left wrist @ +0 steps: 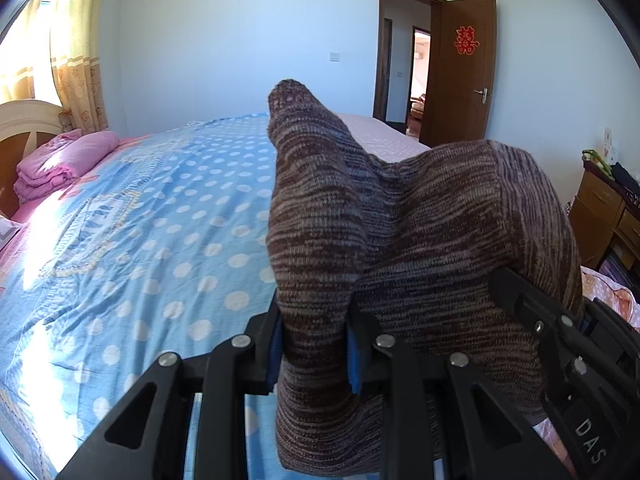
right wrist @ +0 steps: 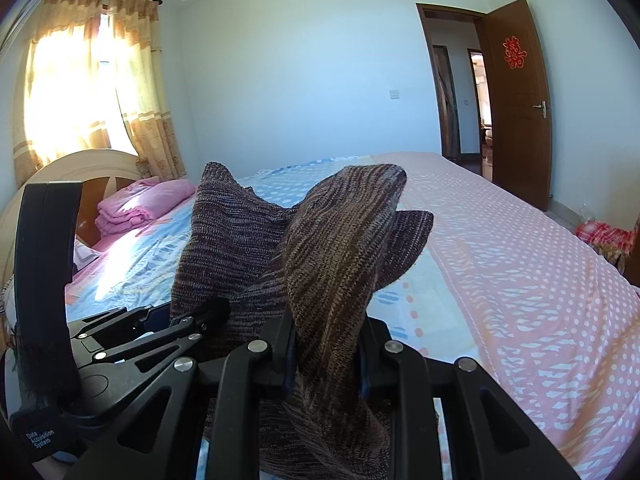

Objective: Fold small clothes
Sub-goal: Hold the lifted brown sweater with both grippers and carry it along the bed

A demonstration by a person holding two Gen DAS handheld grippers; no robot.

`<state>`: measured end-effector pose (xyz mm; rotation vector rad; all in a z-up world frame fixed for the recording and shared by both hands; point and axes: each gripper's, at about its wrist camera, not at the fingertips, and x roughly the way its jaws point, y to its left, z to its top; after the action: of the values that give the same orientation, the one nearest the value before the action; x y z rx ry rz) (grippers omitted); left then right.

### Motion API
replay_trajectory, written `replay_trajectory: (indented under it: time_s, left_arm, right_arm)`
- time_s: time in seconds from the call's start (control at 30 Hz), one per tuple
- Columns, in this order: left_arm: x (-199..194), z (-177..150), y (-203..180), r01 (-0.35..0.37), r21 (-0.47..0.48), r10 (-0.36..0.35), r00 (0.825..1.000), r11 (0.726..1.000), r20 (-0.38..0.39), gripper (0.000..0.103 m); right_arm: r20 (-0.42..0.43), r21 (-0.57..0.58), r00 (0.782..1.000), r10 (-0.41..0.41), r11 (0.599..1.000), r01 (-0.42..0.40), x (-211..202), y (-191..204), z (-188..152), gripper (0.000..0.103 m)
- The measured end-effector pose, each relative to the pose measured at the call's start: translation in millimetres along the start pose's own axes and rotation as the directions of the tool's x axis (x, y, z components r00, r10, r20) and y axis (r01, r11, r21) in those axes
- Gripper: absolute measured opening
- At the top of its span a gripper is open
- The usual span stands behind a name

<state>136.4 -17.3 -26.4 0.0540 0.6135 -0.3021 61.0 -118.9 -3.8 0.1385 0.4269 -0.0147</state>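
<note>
A brown mottled knit garment hangs between both grippers above the bed. In the left wrist view my left gripper is shut on a bunched fold of it, and the cloth rises past the fingers and droops below them. The right gripper's black body pokes in at the right edge, under the same cloth. In the right wrist view my right gripper is shut on another fold of the knit garment. The left gripper sits close to its left, its tips buried in the fabric.
The bed carries a blue dotted sheet on the left and a pink dotted one on the right. Folded pink bedding lies by the headboard. A wooden cabinet stands at the right; an open brown door is at the far wall.
</note>
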Motion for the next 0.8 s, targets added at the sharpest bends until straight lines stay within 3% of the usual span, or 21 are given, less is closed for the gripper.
replay_trajectory:
  time_s: [0.2,0.4,0.8]
  left_arm:
    - [-16,-5,2,-0.014,0.003,0.014,1.0,1.0,0.018,0.027]
    - [-23,-6,-2,0.022,0.007,-0.022,1.0,1.0,0.015,0.027]
    - [-25,-4,-81,0.17,0.119,-0.172,0.985,0.978,0.01,0.027]
  right_arm:
    - [0.012,0.0,1.0,0.017,1.0,-0.017,-10,8,-2,0.023]
    - [0.028,-0.005,1.0,0.003,1.0,-0.002,-35,4,-7,0.023]
    - [0.07,0.045,0.984,-0.165,0.986,0.162,-81,-64,-16,0.023]
